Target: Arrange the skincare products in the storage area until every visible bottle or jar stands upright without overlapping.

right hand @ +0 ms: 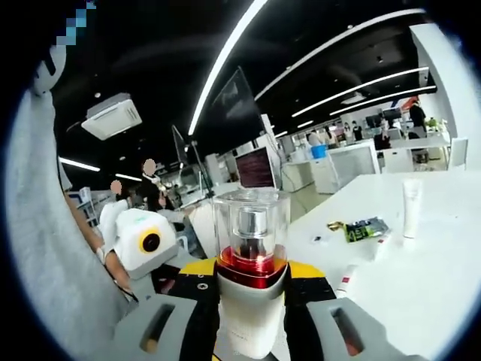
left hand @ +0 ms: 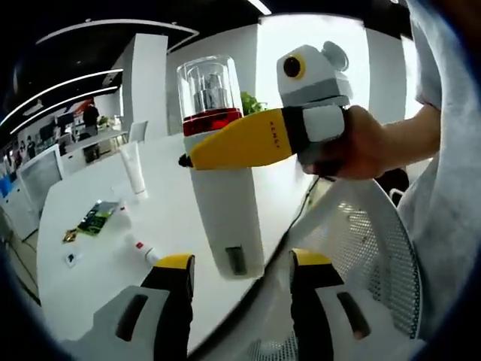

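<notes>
Two grippers are at work on one pump bottle (left hand: 222,173): white body, red band, clear cap over a metal pump. In the left gripper view the right gripper (left hand: 225,147) comes in from the right, its yellow jaws closed across the bottle just below the red band, holding it upright in the air above the white surface (left hand: 90,248). The right gripper view agrees, with the bottle (right hand: 250,282) clamped between its own jaws (right hand: 252,301). The left gripper (left hand: 242,265) is wide open and empty, its jaws flanking the bottle's base without touching it.

The bottle looks stiff and smooth, probably slippery, and top-heavy. The clear cap seems the fragile part, so the white body is the safer place to grip. A white tube (left hand: 134,169) stands farther off on the surface, a small tube (left hand: 143,250) lies near its edge, and a green packet (left hand: 94,218) lies to the left.
</notes>
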Demonstrator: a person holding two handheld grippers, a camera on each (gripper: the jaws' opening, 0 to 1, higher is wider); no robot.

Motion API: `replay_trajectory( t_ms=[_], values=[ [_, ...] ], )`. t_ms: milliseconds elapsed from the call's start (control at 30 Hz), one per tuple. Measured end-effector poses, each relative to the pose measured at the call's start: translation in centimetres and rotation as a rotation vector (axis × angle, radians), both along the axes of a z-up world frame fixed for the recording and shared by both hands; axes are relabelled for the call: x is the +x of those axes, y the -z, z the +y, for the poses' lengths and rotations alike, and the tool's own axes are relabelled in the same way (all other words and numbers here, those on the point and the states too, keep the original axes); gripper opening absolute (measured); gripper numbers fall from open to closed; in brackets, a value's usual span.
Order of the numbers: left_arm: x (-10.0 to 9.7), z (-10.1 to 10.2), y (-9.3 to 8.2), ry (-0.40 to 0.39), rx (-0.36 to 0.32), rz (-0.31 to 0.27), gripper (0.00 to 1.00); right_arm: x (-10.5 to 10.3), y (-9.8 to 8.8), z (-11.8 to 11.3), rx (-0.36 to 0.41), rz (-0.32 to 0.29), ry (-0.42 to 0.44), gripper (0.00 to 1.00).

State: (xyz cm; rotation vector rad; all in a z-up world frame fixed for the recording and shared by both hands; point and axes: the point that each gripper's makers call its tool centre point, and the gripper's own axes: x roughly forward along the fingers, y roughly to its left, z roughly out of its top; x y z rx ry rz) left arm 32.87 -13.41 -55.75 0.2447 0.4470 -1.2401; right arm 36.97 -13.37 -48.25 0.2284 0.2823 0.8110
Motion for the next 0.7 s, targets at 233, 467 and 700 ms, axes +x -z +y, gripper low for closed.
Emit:
replay_trajectory(
  t_ms=[233,467,700],
  values=[
    [2.1,1.3,-1.8,-0.079,-0.045,-0.003,0.59,1.5,-1.4,-1.4,-0.01,-0.013,0.037,0.26],
    [4.9,5.2,0.3,-0.148,0.106,-0.083,0.58,4.7,-2.7,-3.5,0.01,-0.029,0.079,0.26],
    [5.8,5.9,4.4,-0.196,0.219,-0.054,0.57,8.7,-4.4,-6.6,0.002,-0.061,0.132,0.26]
  ],
)
